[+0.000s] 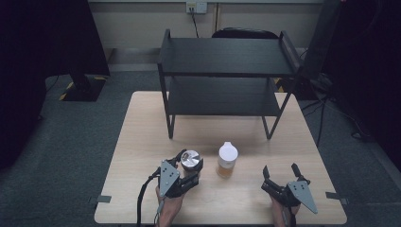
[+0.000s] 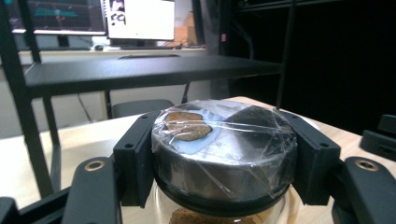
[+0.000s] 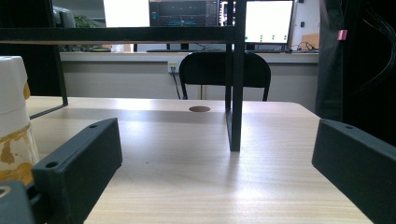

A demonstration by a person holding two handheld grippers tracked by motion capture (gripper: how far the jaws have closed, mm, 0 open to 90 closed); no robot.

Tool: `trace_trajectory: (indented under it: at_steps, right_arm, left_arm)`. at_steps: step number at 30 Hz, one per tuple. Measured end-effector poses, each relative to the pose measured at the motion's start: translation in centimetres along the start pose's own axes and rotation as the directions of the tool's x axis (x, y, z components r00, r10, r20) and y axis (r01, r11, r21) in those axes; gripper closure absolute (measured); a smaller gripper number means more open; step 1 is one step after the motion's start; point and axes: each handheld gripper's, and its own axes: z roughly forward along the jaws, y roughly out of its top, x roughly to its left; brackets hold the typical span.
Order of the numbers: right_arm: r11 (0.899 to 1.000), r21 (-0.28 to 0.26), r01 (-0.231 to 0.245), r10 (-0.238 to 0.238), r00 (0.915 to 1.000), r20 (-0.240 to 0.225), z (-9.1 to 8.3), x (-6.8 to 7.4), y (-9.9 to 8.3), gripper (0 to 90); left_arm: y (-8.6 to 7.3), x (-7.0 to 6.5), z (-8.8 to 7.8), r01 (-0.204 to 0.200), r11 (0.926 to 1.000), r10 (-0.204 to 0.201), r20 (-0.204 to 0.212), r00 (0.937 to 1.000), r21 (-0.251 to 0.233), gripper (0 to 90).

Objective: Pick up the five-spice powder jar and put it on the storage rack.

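in the high view, nearest to the camera are the two hands at the near edge of the table (image 1: 142,142). the left gripper (image 1: 190,169) pinches a jar (image 1: 191,161) with a metal lid, at the near left of the table. the right gripper (image 1: 281,171) rests at the near right with its jaws spread and nothing between them. a bottle with a white cap (image 1: 227,160) stands between the two grippers, just right of the jar. the black shelf rack (image 1: 222,71) stands at the far side.

in the left gripper view, the jaws press on the two sides of the jar lid (image 2: 224,149), which is covered with plastic film. i think the film is slippery, so the jar can slide down or tilt if it is lifted. it can also knock the bottle beside it, or hit the rack edge (image 2: 140,70).

in the right gripper view, the open jaws look over the bare table, with the bottle (image 3: 14,121) at the left edge.

i can read no brand or label; the writing on the far screens is too small.
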Motion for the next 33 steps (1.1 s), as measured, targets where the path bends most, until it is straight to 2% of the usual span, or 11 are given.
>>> trace_trajectory:
  at_steps: [4, 10, 15, 19, 21, 22, 23, 25, 26, 30, 33]
  right_arm:
    - [1.0, 0.0, 0.0, 0.0, 1.0, 0.0, 0.0, 0.0, 0.0, 0.1]
    - [1.0, 0.0, 0.0, 0.0, 1.0, -0.001, 0.0, 0.0, 0.0, 0.1]
    - [1.0, 0.0, 0.0, 0.0, 1.0, 0.002, 0.0, 0.0, 0.0, 0.1]
    - [1.0, 0.0, 0.0, 0.0, 1.0, 0.006, 0.0, 0.1, 0.0, 0.1]
    - [1.0, 0.0, 0.0, 0.0, 1.0, 0.006, 0.0, 0.1, 0.0, 0.1]
    - [1.0, 0.0, 0.0, 0.0, 1.0, 0.006, 0.0, 0.1, 0.0, 0.1]
    - [1.0, 0.0, 0.0, 0.0, 1.0, 0.006, 0.0, 0.1, 0.0, 0.1]
    - [1.0, 0.0, 0.0, 0.0, 1.0, 0.006, 0.0, 0.1, 0.0, 0.1]
    - [1.0, 0.0, 0.0, 0.0, 1.0, 0.006, 0.0, 0.1, 0.0, 0.1]
    - [1.0, 0.0, 0.0, 0.0, 1.0, 0.007, 0.0, 0.1, 0.0, 0.1]
    - [1.0, 0.0, 0.0, 0.0, 1.0, 0.008, 0.0, 0.1, 0.0, 0.1]
  left_arm:
    - [1.0, 0.5, -0.2, -0.018, 0.9997, 0.019, 0.03, 0.9994, -0.014, 35.2]
    - [2.1, 1.4, -0.4, -0.02, 0.9993, 0.021, 0.051, 0.9985, -0.032, 35.2]
    - [3.3, 2.2, -0.4, -0.04, 0.9975, 0.044, 0.074, 0.9963, -0.058, 35.2]
    - [4.4, 3.0, 0.0, -0.055, 0.9964, 0.062, 0.12, 0.9908, -0.064, 35.2]
    - [5.6, 3.6, 0.4, -0.058, 0.9961, 0.068, 0.158, 0.985, -0.066, 35.3]
    - [5.6, 3.6, 0.4, -0.058, 0.9961, 0.068, 0.158, 0.985, -0.066, 35.2]
    - [6.2, 4.0, 0.7, -0.05, 0.996, 0.063, 0.182, 0.9812, -0.074, 35.3]
    - [6.6, 4.2, 0.8, -0.048, 0.9961, 0.061, 0.192, 0.9795, -0.074, 35.2]
    - [7.4, 4.4, 1.1, -0.059, 0.9957, 0.073, 0.205, 0.976, -0.071, 35.2]
    - [8.7, 4.8, 1.4, -0.074, 0.9954, 0.086, 0.223, 0.971, -0.061, 35.3]
    - [9.6, 5.3, 1.8, -0.068, 0.9962, 0.079, 0.242, 0.9669, -0.054, 35.2]
